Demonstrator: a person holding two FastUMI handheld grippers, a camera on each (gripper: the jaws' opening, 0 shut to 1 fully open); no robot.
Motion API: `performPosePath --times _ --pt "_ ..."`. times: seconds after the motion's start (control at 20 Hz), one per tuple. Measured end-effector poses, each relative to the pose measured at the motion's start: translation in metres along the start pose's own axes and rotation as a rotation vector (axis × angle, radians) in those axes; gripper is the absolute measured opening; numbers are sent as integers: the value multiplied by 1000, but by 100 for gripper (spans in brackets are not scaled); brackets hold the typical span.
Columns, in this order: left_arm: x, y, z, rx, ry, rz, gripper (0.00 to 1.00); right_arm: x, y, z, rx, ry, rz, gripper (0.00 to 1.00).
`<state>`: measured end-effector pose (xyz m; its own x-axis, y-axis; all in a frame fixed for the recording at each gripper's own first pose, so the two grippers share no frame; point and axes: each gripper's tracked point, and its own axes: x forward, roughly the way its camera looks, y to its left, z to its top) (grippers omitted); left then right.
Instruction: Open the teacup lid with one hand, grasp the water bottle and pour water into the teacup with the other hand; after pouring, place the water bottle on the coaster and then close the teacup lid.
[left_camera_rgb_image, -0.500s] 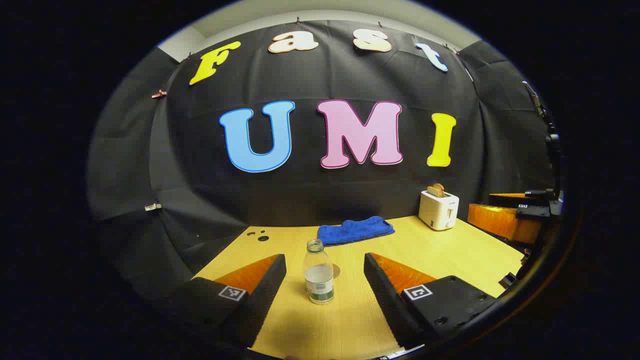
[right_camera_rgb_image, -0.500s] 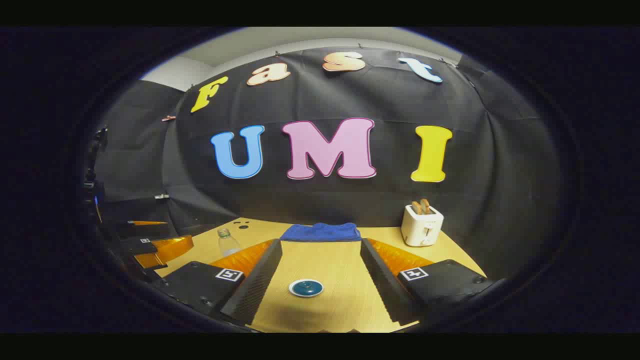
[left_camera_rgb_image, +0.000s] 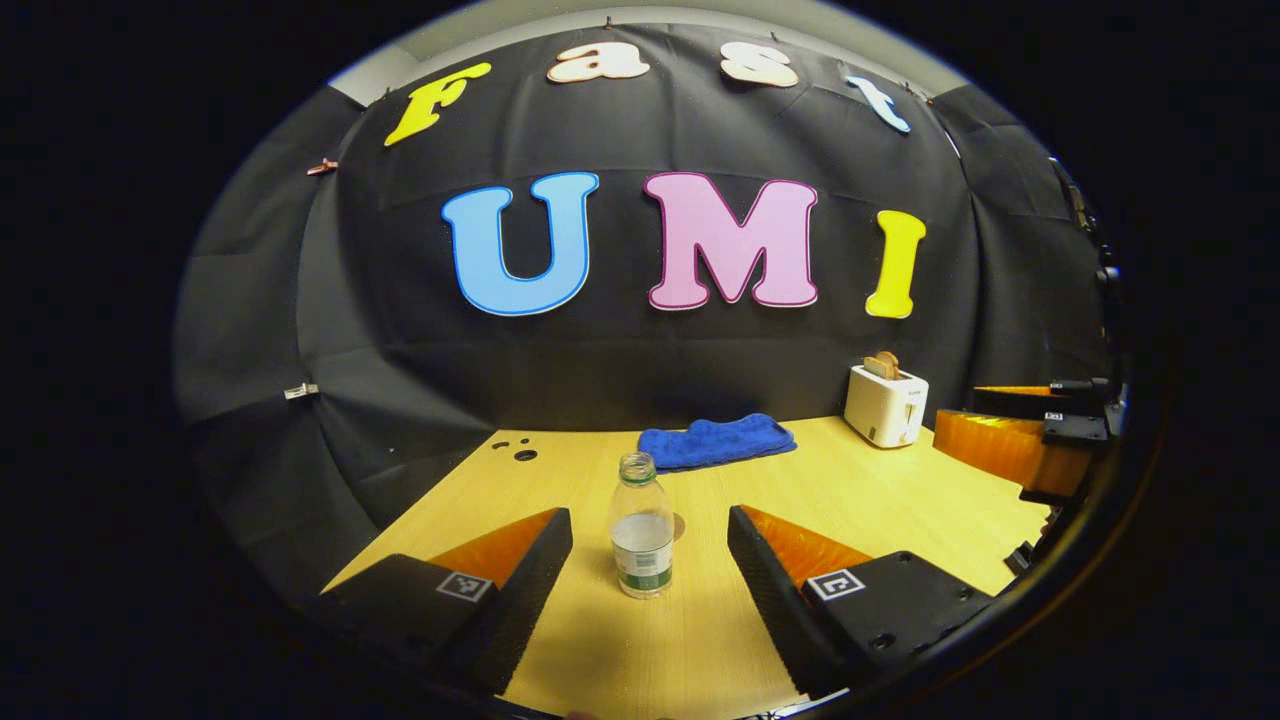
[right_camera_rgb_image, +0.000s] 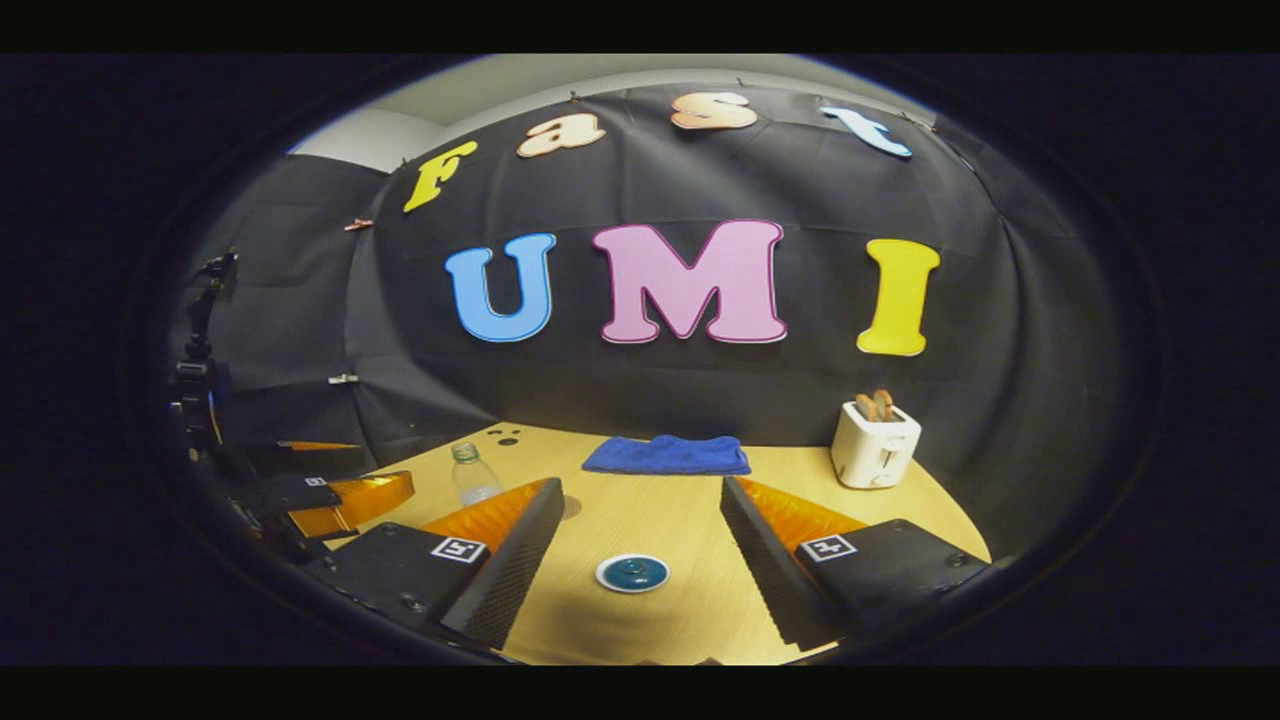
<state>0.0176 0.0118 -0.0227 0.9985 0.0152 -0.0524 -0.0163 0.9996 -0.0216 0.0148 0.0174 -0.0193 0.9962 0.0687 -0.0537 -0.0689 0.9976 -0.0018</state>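
Both tongs are held spread and empty, the left tongs (left_camera_rgb_image: 650, 560) lined up on the upright bottle (left_camera_rgb_image: 641, 528) for a grasp, the right tongs (right_camera_rgb_image: 640, 545) framing the lidded teacup (right_camera_rgb_image: 632, 573) on the bench (left_camera_rgb_image: 860, 500), presumably for lid-lifting.

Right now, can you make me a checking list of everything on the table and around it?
Surface: wooden table, a few small dark holes near its far left corner.
Job's things: water bottle upright, cap off, partly full, in line with the gap of the left gripper; lidded teacup in line with the gap of the right gripper; a round patch behind the bottle may be the coaster, cannot tell.
Clutter: blue towel at the back; white toaster with bread in it.
Grippers: both open, holding nothing.
Cables: nothing seen.
Surroundings: black cloth wall.
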Motion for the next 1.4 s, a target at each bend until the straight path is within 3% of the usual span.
performPosePath --times 0.4,0.95,1.4 --pt "8 11 -26 4 32 21 98 30 16 -48 -18 74 30 98" --pt "43 17 -105 -48 123 20 99 98 -2 -161 -63 139 -31 98" --pt "57 12 -136 -55 138 7 99 113 -2 -189 -56 141 -22 94"
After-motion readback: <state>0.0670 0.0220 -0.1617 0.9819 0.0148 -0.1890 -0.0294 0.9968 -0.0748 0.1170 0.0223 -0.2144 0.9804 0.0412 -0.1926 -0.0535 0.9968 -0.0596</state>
